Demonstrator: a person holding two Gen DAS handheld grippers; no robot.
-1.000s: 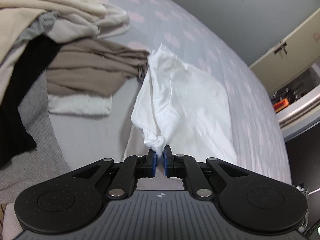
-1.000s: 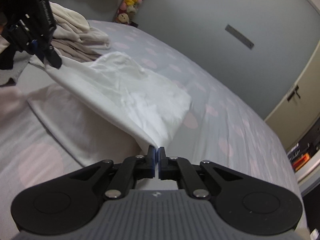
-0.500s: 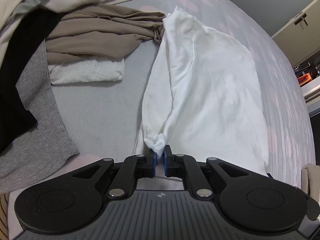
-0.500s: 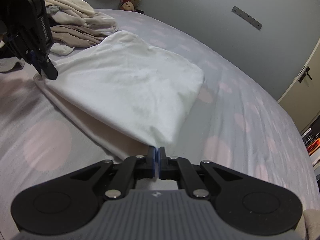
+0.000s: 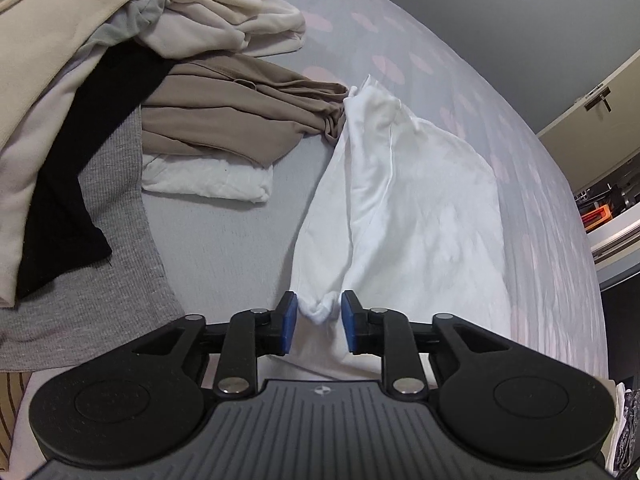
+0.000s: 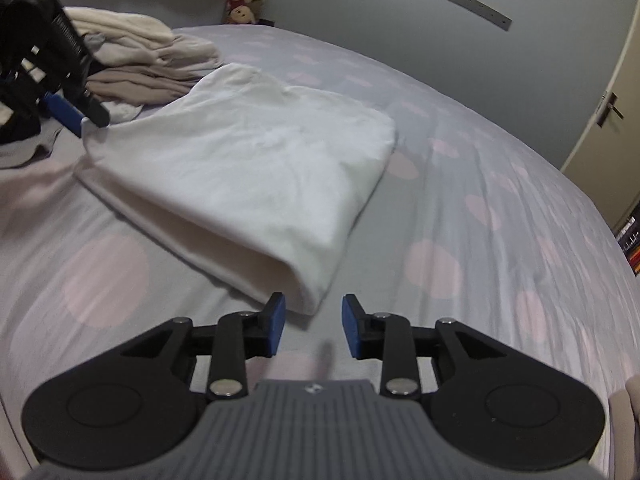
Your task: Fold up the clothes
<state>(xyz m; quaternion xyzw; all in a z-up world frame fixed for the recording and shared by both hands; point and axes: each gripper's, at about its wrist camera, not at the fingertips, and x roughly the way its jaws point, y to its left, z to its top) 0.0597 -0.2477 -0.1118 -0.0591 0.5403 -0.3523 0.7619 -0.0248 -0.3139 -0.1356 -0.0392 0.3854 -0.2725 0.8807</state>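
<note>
Now both tongs spread: left gripper (image 5: 319, 317) straddles bunched white shirt (image 6: 256, 168) corner, right gripper (image 6: 312, 322) beside fold; underside hidden.

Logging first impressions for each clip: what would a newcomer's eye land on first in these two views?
The white garment, folded over on the spotted bedsheet, fills the middle of both views. Both grippers stand open at its near edge: the left gripper straddles a bunched corner, the right gripper sits just off the other corner. To the left, a heap of unfolded clothes in beige, black and grey crowds the bed.
</note>
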